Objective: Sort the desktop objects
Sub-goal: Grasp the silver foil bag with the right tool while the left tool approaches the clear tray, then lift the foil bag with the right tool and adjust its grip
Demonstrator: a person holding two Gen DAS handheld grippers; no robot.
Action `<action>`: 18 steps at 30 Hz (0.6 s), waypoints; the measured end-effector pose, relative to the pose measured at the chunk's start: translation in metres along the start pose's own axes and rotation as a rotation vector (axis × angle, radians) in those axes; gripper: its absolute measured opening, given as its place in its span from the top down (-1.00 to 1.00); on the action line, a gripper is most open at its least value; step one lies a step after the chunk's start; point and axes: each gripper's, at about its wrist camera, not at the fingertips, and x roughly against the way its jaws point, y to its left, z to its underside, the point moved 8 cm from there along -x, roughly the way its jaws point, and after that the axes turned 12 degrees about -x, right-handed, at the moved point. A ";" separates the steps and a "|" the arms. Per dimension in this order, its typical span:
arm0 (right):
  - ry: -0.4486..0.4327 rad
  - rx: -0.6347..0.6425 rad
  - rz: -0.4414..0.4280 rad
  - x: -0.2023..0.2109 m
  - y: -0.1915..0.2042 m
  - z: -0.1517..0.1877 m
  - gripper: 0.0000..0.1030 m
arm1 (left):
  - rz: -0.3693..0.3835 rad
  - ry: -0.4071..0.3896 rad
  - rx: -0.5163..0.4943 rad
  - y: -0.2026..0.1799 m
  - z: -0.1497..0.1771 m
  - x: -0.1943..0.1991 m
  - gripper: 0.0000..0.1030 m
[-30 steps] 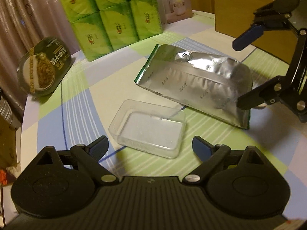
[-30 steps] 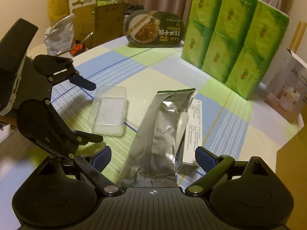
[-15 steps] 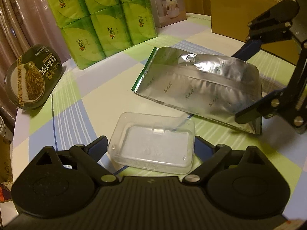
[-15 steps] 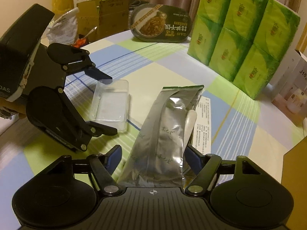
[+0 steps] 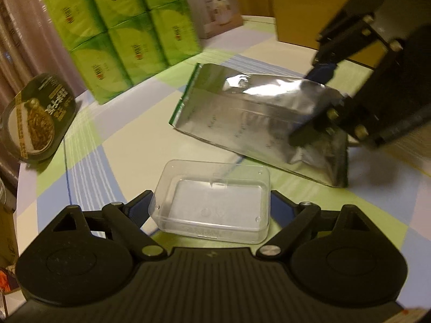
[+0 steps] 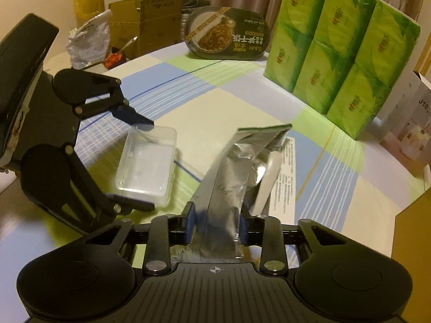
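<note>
A clear plastic box point(image 5: 215, 202) lies on the checked tablecloth between the open jaws of my left gripper point(image 5: 212, 210), which straddle it without visibly squeezing. It also shows in the right wrist view point(image 6: 146, 165). A silver foil pouch point(image 5: 258, 121) lies to its right. My right gripper point(image 6: 216, 223) is shut on the pouch's near end point(image 6: 221, 210), and the pouch stands on edge, raised off a white leaflet point(image 6: 287, 185). The right gripper also shows in the left wrist view point(image 5: 317, 102).
A six-pack of green tissue packs point(image 5: 121, 29) stands at the back. A dark noodle bowl point(image 5: 37, 115) leans at the table's left edge. A white carton point(image 6: 409, 140) and brown cardboard boxes point(image 5: 317, 10) stand at the far side. More clutter point(image 6: 91, 43) sits off the table.
My right gripper has closed on the foil pouch's end and tipped it up on edge. My left gripper has moved forward until the clear box sits between its jaws.
</note>
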 end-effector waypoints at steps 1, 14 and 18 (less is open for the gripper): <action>0.005 0.001 -0.008 0.005 0.001 0.003 0.64 | 0.007 0.001 -0.008 -0.005 0.000 0.003 -0.71; 0.094 -0.078 -0.070 0.096 0.002 0.095 0.76 | 0.161 0.028 -0.071 -0.100 -0.003 0.053 -0.71; 0.100 -0.135 -0.028 0.123 -0.012 0.122 0.69 | 0.176 0.042 -0.084 -0.132 -0.003 0.068 -0.71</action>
